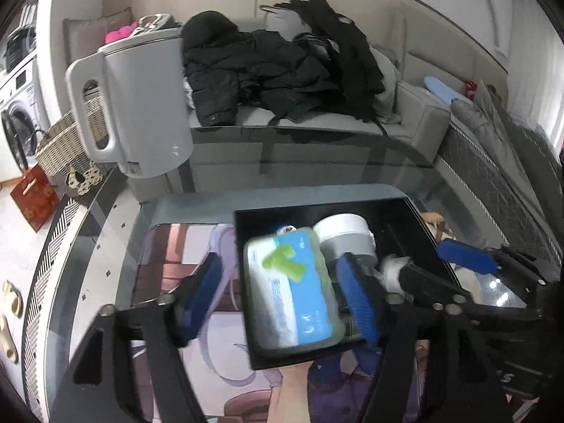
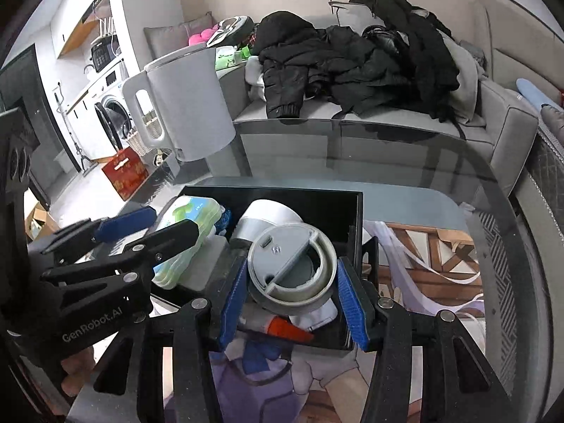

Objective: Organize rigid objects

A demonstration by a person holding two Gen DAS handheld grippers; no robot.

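Observation:
A black tray (image 1: 416, 211) (image 2: 275, 194) on the glass table holds several items. A clear case with a blue and white pack (image 1: 292, 289) (image 2: 192, 218) lies in its left half, between the fingers of my left gripper (image 1: 282, 296), which is open and apart from it on both sides. A grey round device with a slotted lid (image 2: 290, 268) (image 1: 347, 238) lies in the right half, between the blue pads of my right gripper (image 2: 292, 298), which is open with small gaps. A tube with an orange cap (image 2: 285, 329) lies beneath the device.
A white kettle (image 1: 141, 105) (image 2: 187, 105) stands at the table's far left. A grey sofa piled with black clothes (image 1: 282, 70) (image 2: 352, 56) lies behind. A printed mat (image 1: 176, 246) (image 2: 423, 246) lies under the tray. A wicker basket (image 1: 67, 144) stands on the floor at left.

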